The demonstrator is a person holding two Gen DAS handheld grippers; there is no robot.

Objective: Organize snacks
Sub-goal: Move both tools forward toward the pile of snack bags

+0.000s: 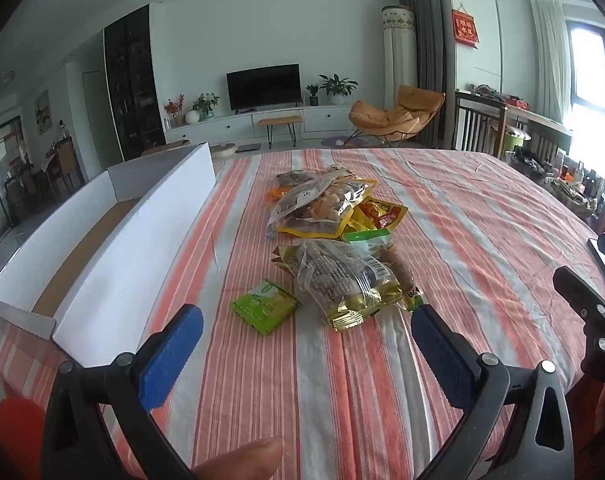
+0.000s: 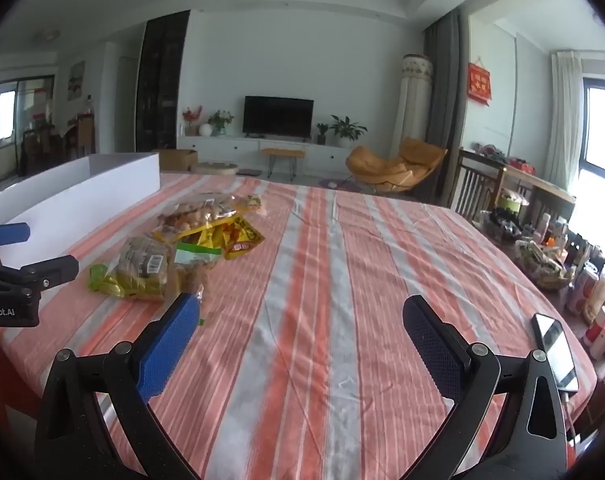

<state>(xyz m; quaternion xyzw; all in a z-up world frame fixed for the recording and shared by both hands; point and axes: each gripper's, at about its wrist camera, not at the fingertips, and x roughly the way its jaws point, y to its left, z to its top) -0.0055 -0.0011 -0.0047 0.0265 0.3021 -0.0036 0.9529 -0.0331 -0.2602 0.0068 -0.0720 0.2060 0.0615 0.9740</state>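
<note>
None of the snacks has reached the box so far as the pictures show: what can be seen of its brown floor is bare, though the near wall hides part of the inside. The box lies along the left edge of the table, open at the top. The snacks sit in a loose heap near the middle of the striped cloth, several packets overlapping, with a small green packet lying apart on the near side and a clear bag with gold trim just beside it. The left gripper hovers above the cloth short of these two, its jaws spread wide and holding nothing. The right gripper is likewise spread and empty, over bare cloth to the right of the heap. A phone rests by the right edge. The sorting looks barely begun; every packet is left to move.
</note>
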